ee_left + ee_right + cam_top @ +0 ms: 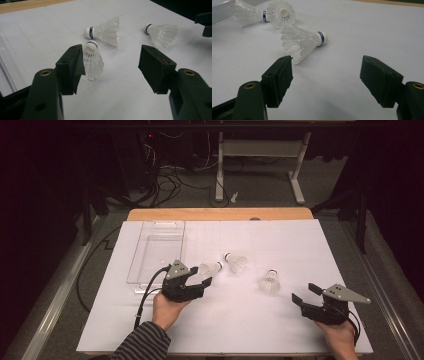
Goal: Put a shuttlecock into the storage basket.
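Note:
Three white shuttlecocks with blue-banded corks lie on the white sheet [235, 320]. My left gripper [200, 276] is open, and the left shuttlecock [210, 268] lies just past its tips. In the left gripper view that shuttlecock [92, 61] sits beside the left jaw, not gripped. The middle shuttlecock [236, 262] [105, 31] and the right shuttlecock [270, 281] [162, 33] lie farther off. My right gripper [305, 293] is open near the front right, holding nothing. The right shuttlecock [302, 42] lies just beyond its left jaw in the right gripper view.
A clear plastic tray [157, 252] stands at the back left of the sheet, just behind my left gripper. A wooden table edge [220, 214] runs along the back. Cables and a desk frame [260, 150] are on the floor beyond.

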Action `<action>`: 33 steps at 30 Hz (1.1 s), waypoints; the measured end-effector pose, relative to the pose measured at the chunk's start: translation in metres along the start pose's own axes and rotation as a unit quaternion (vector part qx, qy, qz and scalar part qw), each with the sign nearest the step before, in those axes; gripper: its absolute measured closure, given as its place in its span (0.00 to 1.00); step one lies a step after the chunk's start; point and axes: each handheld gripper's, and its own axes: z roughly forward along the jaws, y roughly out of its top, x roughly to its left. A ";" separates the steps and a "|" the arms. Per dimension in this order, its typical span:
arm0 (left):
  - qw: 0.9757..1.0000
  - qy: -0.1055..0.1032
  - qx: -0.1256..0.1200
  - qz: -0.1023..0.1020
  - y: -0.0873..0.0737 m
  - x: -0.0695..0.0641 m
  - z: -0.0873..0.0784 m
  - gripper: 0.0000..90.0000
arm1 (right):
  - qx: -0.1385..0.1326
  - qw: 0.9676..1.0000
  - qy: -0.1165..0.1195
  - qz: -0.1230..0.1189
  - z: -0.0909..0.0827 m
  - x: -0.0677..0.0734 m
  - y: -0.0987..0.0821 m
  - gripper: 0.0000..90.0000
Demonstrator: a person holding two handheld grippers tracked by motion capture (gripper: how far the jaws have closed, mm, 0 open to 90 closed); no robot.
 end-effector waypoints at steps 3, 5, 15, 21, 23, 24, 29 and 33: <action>1.000 0.001 0.001 0.000 -0.001 -0.002 0.006 0.42 | 0.000 1.000 0.001 -0.001 0.000 0.000 0.000 0.30; 1.000 0.002 0.003 0.001 -0.001 -0.003 0.008 0.42 | 0.000 1.000 0.001 0.000 0.000 0.000 0.000 0.30; 1.000 0.009 0.007 0.007 0.000 -0.009 0.018 0.42 | 0.000 1.000 0.002 -0.002 0.000 0.000 0.000 0.30; 1.000 0.022 0.020 0.005 0.003 -0.011 0.026 0.43 | 0.000 1.000 0.003 -0.002 0.000 0.000 0.000 0.30; 0.999 0.032 0.029 0.008 0.004 -0.012 0.028 0.43 | 0.001 1.000 0.003 -0.002 0.000 0.000 0.000 0.30; 0.999 0.037 0.036 0.008 0.005 -0.012 0.029 0.43 | 0.001 1.000 0.003 -0.002 0.000 0.000 0.000 0.30; 0.997 0.052 0.061 0.003 0.008 -0.014 0.033 0.43 | 0.001 1.000 0.004 -0.002 0.000 0.000 0.000 0.30; 0.993 0.071 0.094 0.003 0.010 -0.015 0.038 0.47 | 0.001 1.000 0.005 -0.003 0.001 0.000 0.000 0.30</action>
